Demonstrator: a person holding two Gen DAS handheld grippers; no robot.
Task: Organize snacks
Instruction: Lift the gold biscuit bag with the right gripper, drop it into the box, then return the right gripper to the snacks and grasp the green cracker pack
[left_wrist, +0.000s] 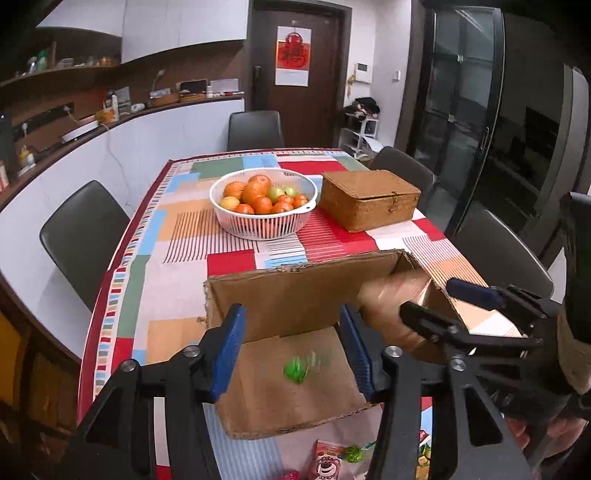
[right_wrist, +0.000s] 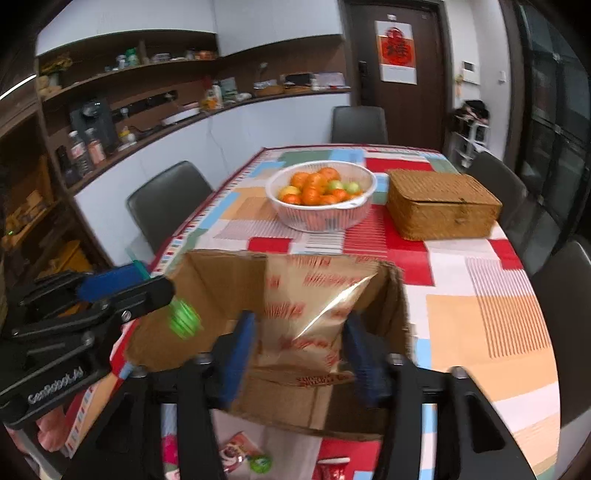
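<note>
left gripper (left_wrist: 293, 345): jaws apart, gripping nothing, over box (left_wrist: 295, 295) | green candy (left_wrist: 296, 370): blurred, loose inside box at left | right gripper (right_wrist: 301, 350): jaws apart, clear of bag (right_wrist: 314, 306) | bag: inside box, right | more snacks (left_wrist: 327, 461): on table, near side

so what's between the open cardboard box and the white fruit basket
Nothing: between the open cardboard box and the white slatted fruit basket lies only bare patchwork tablecloth, as both wrist views show.
</note>
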